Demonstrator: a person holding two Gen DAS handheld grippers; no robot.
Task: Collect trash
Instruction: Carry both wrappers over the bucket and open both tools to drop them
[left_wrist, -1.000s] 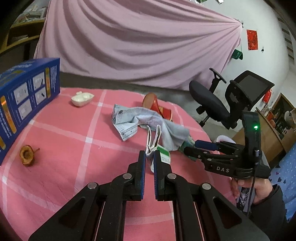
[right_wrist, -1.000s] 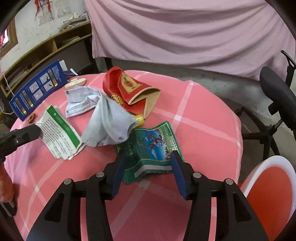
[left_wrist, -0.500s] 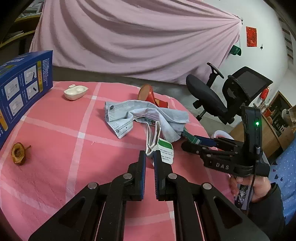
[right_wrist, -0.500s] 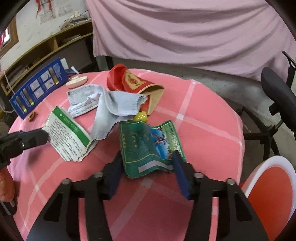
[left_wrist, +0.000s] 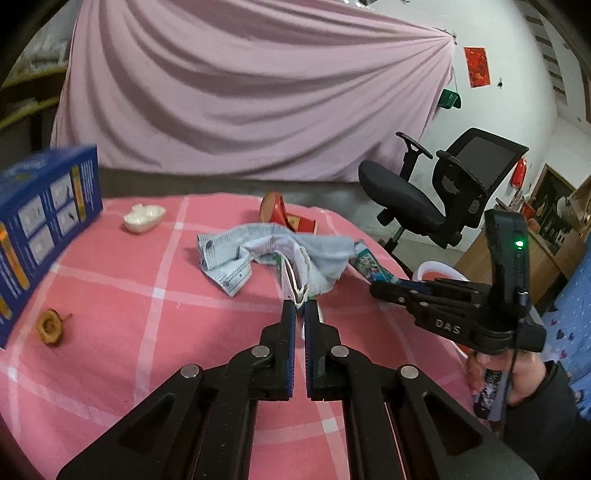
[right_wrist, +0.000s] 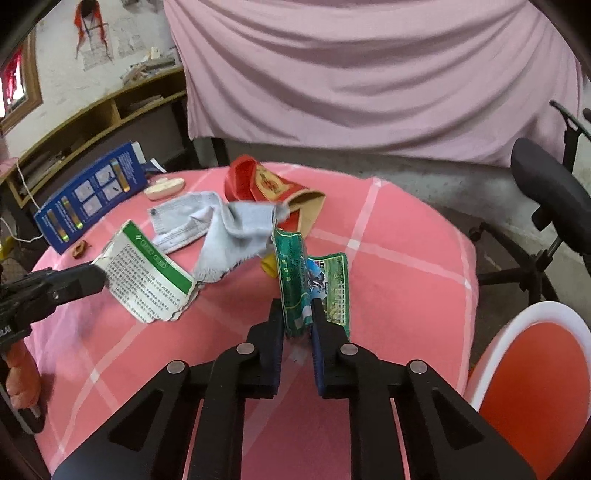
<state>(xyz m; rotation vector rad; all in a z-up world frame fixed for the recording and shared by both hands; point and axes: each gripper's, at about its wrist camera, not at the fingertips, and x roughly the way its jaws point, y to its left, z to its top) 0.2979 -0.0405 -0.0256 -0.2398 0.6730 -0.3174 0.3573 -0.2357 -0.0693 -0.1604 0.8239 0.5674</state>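
Pink checked cloth covers the desk (right_wrist: 406, 266) under both grippers. The right gripper (right_wrist: 298, 317) has just been closing and now pinches a green foil wrapper (right_wrist: 295, 280) between its pads, the wrapper folded upward between the fingers. Beyond its tips lie a pale grey cloth (right_wrist: 232, 236) and a red paper cup (right_wrist: 266, 184) tipped on its side; a small yellow thing (right_wrist: 267, 264) shows just past the wrapper. The left gripper (left_wrist: 300, 312) is clenched on the edge of a white paper packet (left_wrist: 293, 284) with a green band, held just off the desk surface as far as the right wrist view shows. Far to its left stand a blue box (left_wrist: 40, 221) and a brown fruit core (left_wrist: 50, 326), with a white shell-like dish (left_wrist: 143, 218) ahead. A red chair (right_wrist: 535, 373) sits to the right gripper's right.
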